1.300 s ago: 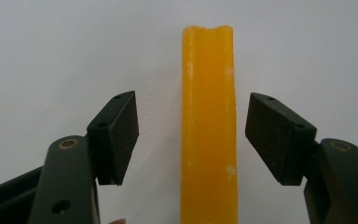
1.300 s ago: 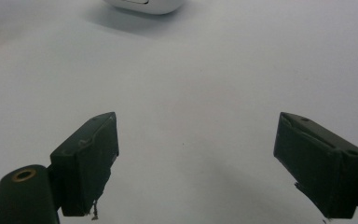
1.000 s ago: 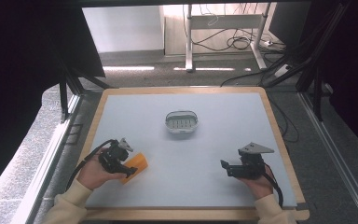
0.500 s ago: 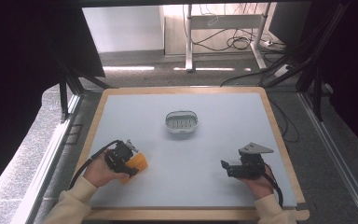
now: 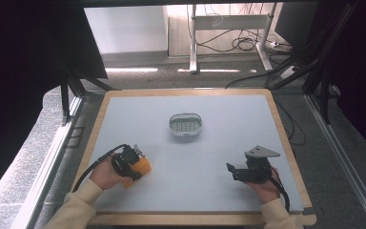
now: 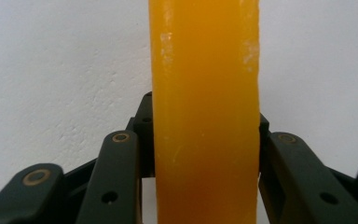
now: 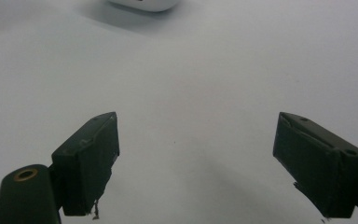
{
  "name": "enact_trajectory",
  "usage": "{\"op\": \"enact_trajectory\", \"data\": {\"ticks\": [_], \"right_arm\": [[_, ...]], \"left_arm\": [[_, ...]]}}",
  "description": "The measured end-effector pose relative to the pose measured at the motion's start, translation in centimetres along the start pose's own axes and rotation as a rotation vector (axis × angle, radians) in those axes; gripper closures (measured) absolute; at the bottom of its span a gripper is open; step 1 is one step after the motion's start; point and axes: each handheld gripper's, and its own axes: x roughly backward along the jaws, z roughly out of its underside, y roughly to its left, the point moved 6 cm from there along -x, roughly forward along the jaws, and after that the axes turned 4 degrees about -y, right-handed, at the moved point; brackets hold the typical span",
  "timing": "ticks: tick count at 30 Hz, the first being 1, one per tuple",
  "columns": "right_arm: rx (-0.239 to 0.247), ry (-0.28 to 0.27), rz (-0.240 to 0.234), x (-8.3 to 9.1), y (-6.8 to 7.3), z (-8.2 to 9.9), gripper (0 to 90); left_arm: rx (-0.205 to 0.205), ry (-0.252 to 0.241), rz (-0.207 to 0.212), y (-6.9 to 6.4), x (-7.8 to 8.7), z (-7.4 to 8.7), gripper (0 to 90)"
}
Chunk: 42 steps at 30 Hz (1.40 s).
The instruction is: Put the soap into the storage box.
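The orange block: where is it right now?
In the high view the orange block sits at the near left of the table, clamped in the left gripper, whose jaws have just closed on it, well short of the white dish.

The right gripper point(image 7: 193, 168) points along a pale, matte table surface point(image 7: 191, 79) that takes up most of the frame. Its two black jaws rise from the lower left and lower right corners and stand wide apart, with only bare surface between them. A brass-coloured rivet point(image 7: 26, 175) sits on the left jaw's link at the lower left edge. At the top of the frame, left of centre, the rounded white lower edge of a dish point(image 7: 142, 4) shows, cut off by the frame, with a soft shadow on the surface beside it.
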Motion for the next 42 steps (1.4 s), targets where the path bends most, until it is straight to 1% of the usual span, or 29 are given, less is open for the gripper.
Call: {"op": "enact_trajectory", "data": {"ticks": [1, 5, 9, 14, 18, 29, 36, 39, 42], "right_arm": [[0.0, 0.0, 0.0, 0.0, 0.0, 0.0, 15.0], [-0.001, 0.0, 0.002, 0.0, 0.0, 0.0, 15.0], [-0.002, 0.001, 0.005, 0.0, 0.0, 0.0, 15.1], [-0.005, -0.003, 0.01, 0.0, -0.1, -0.1, 15.0], [-0.002, -0.002, 0.009, 0.0, 0.0, -0.1, 15.0], [-0.002, 0.0, 0.008, 0.0, 0.0, -0.1, 15.1], [-0.003, -0.001, 0.008, 0.0, 0.0, -0.1, 15.1], [-0.002, 0.0, 0.007, 0.0, 0.0, -0.1, 15.0], [-0.002, -0.001, 0.008, 0.0, 0.0, -0.1, 15.0]], "left_arm": [[0.0, -0.001, 0.008, 0.0, 0.0, 0.0, 61.5], [-0.008, 0.001, 0.003, 0.0, 0.3, 0.1, 61.8], [-0.006, -0.015, 0.02, 0.1, 0.9, 0.1, 61.9], [-0.006, -0.039, 0.012, 0.4, 1.7, -0.1, 61.9], [-0.013, -0.045, 0.013, 0.4, 2.0, -0.2, 62.0], [-0.02, -0.04, 0.015, 0.4, 1.8, -0.1, 62.0], [-0.024, -0.022, 0.016, 0.3, 1.5, 0.3, 62.0], [-0.031, 0.003, 0.022, 0.1, 0.8, 0.6, 62.0], [-0.03, 0.001, 0.026, 0.2, 0.7, 0.7, 62.0]]}}
